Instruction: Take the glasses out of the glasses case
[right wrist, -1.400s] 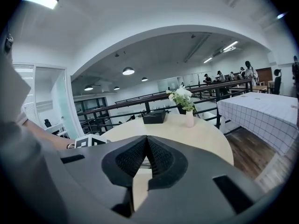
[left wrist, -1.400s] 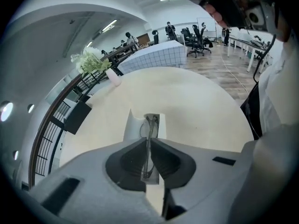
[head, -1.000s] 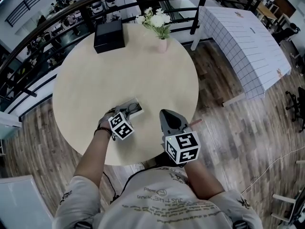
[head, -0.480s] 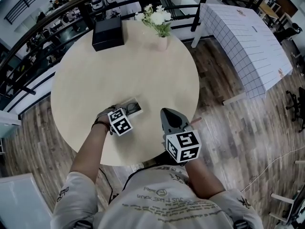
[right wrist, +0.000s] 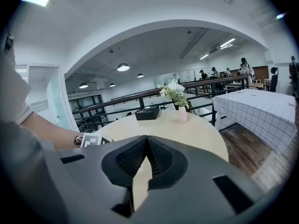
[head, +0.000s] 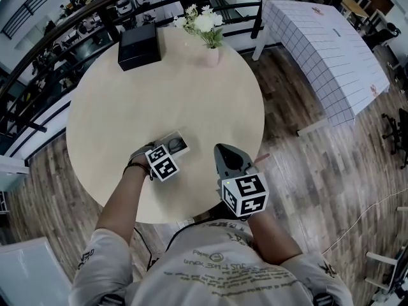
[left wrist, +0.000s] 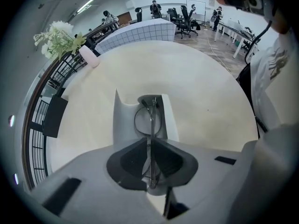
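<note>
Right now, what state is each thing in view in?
Case: open, flat on the table.
Glasses: folded, pinched in the left claw, not yet clear of the case.
Left claw: shut on the glasses.
Right claw: shut, empty, held above the table.
Box: looks closed.
Vase: upright, holding flowers.

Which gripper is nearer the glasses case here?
Left. The left gripper sits right over the open glasses case, jaws shut on the glasses. The right gripper is apart from it, off to its right near the table edge, jaws together, empty.
</note>
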